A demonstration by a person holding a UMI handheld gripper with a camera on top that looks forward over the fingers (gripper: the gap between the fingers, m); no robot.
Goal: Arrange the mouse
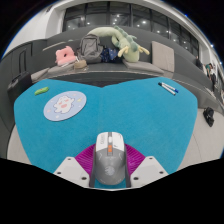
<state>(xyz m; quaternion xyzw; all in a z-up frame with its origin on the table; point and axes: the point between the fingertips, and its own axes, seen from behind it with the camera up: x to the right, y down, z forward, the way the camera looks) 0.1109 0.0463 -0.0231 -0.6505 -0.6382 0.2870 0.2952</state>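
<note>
A grey mouse point(111, 158) with an orange stripe by its wheel sits between the gripper's two fingers, and the magenta pads point(88, 158) press on both of its sides. My gripper point(111, 168) is shut on the mouse, over the near part of a teal desk mat point(150, 115). A round pale mouse pad point(65, 104) with a printed pattern lies on the mat, ahead and to the left of the fingers. I cannot tell whether the mouse rests on the mat or is lifted off it.
A small green object point(41, 90) lies at the mat's far left and a pen point(167, 87) at its far right. Beyond the mat are a pink item point(66, 56), a dark bag point(92, 47) and a green plush toy point(128, 43). A black object point(208, 116) sits off the mat's right edge.
</note>
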